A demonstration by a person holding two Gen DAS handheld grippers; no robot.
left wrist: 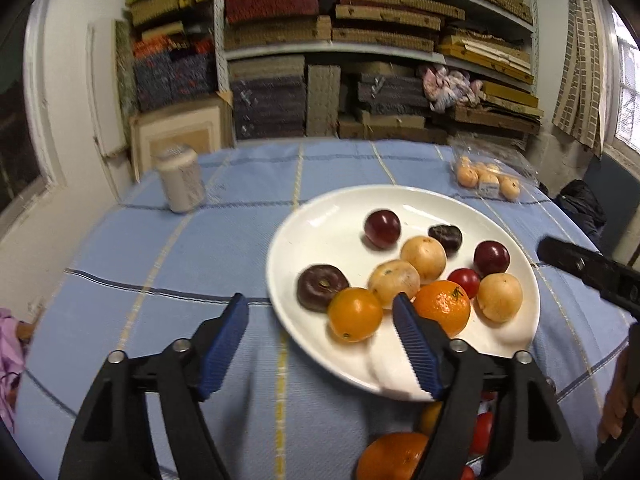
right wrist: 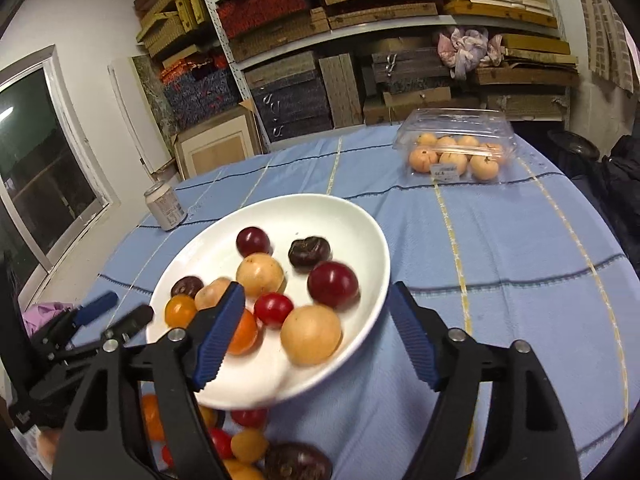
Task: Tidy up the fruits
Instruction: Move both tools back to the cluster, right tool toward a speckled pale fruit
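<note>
A white plate (left wrist: 320,220) sits on the blue cloth and holds several fruits: dark red plums (left wrist: 382,229), tan round fruits (left wrist: 423,259), two oranges (left wrist: 442,307), a red tomato (left wrist: 464,282) and dark brown fruits (left wrist: 322,288). My left gripper (left wrist: 320,318) is open and empty at the plate's near left rim. My right gripper (right wrist: 316,306) is open and empty over the same plate (right wrist: 360,232), above a tan fruit (right wrist: 311,334). More loose fruits (right wrist: 244,446) lie on the cloth near me, below the plate.
A clear plastic clamshell of tan fruits (right wrist: 454,152) stands at the far right of the table. A drink can (right wrist: 164,206) stands at the far left. Shelves of stacked boxes (right wrist: 360,40) fill the wall behind. A pink cloth (left wrist: 10,356) lies at the left edge.
</note>
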